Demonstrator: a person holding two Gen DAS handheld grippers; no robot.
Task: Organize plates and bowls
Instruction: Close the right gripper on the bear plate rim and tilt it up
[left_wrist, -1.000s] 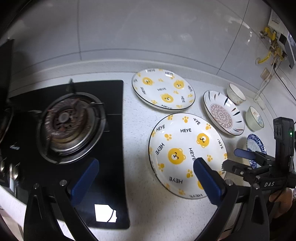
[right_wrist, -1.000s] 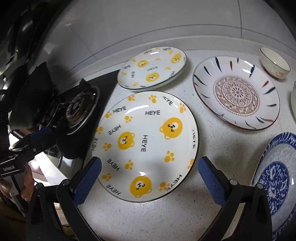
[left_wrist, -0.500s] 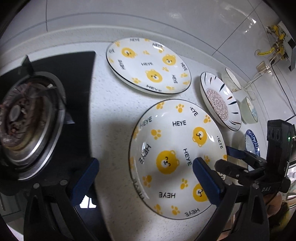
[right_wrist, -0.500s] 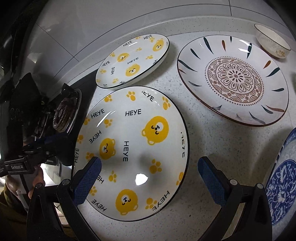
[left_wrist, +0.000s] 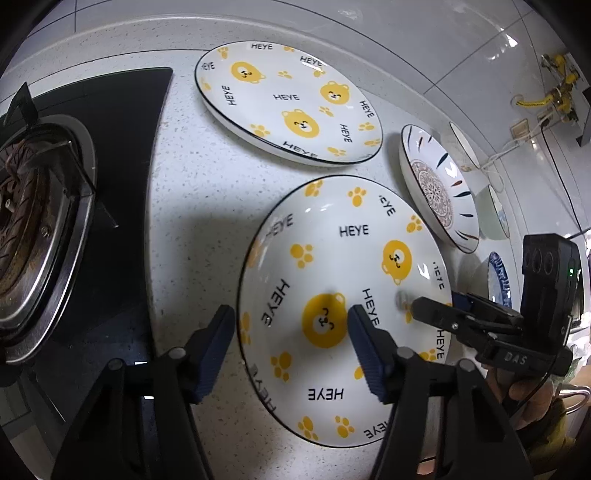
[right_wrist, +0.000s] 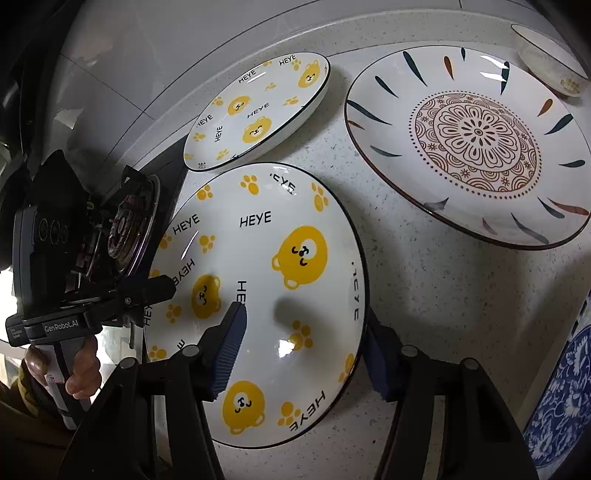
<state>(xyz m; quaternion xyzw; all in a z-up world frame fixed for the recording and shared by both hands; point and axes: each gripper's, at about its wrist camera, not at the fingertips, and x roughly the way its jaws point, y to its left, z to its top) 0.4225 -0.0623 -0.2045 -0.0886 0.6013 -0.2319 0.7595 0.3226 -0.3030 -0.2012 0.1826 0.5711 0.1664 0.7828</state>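
Plates first: the nearer bear plate (left_wrist: 343, 310) sits low in the middle of both frames, flat on the bench (left_wrist: 192, 192). My left gripper (left_wrist: 288, 350) and right gripper (right_wrist: 306, 347) are closing astride its opposite rims, not yet pressing. Nothing is stacked. I count four plates, two with bears, and two bowls in the left view.

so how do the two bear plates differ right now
The near bear plate has both grippers at it: the left gripper straddles its left rim and the right gripper its right rim, both closing. The far bear plate has no fingers near it. The near plate looks deeper and more bowl-like, the far one flatter. Both are white, dark-rimmed, with yellow bears, paws and HEYE lettering.
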